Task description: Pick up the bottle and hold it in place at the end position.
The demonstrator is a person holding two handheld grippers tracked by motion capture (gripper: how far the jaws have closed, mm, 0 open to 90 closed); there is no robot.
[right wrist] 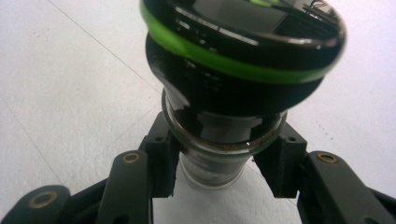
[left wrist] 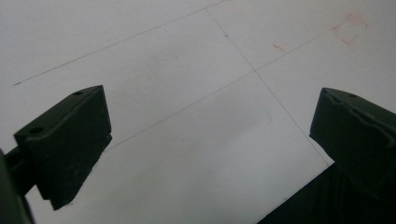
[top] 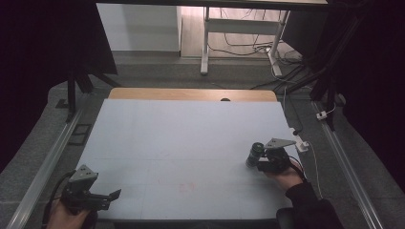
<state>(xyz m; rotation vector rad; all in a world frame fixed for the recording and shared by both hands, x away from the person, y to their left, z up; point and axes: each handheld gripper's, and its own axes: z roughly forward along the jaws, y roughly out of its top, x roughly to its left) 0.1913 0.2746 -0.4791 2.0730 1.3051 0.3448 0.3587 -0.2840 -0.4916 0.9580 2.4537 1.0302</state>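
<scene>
We judge the main risk to be a tip or a slip. The right gripper (right wrist: 219,161) has the jar (right wrist: 233,84) by its clear glass body, low down, while the wide black cap with the green ring sits well above the grip, so most of the bulk rides over the pads. A quick swing or a tilt of the hand could let the smooth glass turn or slide between the jaws (glass gives little friction against hard pads), and the jar could then drop onto the table (top: 181,138) and roll.

The right jaws stand part-way apart and are closed in on the jar's glass from both sides, one pad on each flank; in the high view the jar (top: 254,153) sits at the right side of the white surface, held by the right gripper (top: 260,162), though we cannot tell whether its base touches the table.

The left gripper (left wrist: 210,154) has its jaws wide apart with nothing between them, only bare table beneath. In the high view the left gripper (top: 111,196) sits at the near left edge, well apart from the jar.
</scene>
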